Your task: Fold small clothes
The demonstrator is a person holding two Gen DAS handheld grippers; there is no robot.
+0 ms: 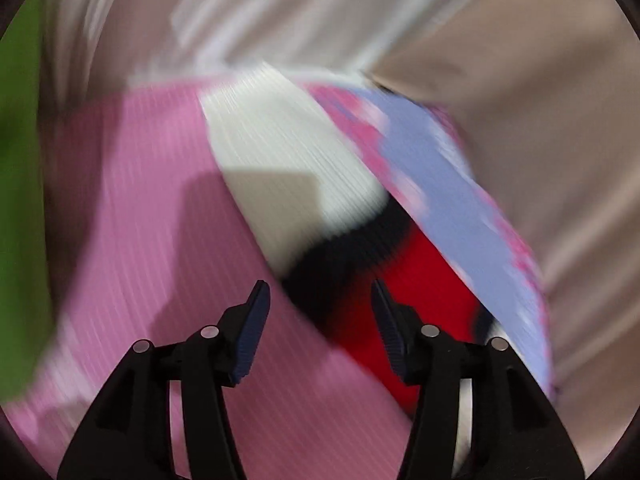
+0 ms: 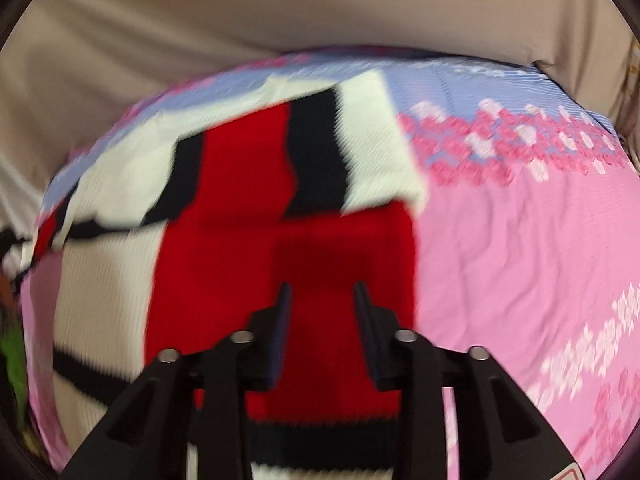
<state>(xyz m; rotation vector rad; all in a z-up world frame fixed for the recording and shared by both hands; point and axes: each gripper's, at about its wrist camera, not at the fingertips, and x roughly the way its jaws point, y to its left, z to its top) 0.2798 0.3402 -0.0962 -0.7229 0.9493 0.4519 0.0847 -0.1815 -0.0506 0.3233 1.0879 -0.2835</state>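
One knit garment [image 2: 224, 208], striped red, white and black, lies partly folded on a pink and blue cloth [image 2: 520, 240], with an upper flap doubled over its lower part. The right hand-held gripper [image 2: 320, 292] hangs just above the garment's red panel with its jaws apart and nothing between them. The left hand-held gripper [image 1: 320, 292] is also spread and empty, poised over the place where the pink cloth meets the garment's red and black edge.

The likeliest slip, as a judgement, is a pinch that catches the pink cloth along with the knit, since the two lie flush; that would drag the underlayer and spoil the fold. A grip on one layer only of the doubled flap could also let it unfold.

Both views are smeared by motion, so the garment's kind, its hems and its sleeves cannot be made out. Its left side is cut off in the right view, and the left view shows only a strip. A green shape [image 1: 20, 200] at the left edge is unidentifiable, as is whatever the beige sheet [image 2: 320, 12] beneath covers.
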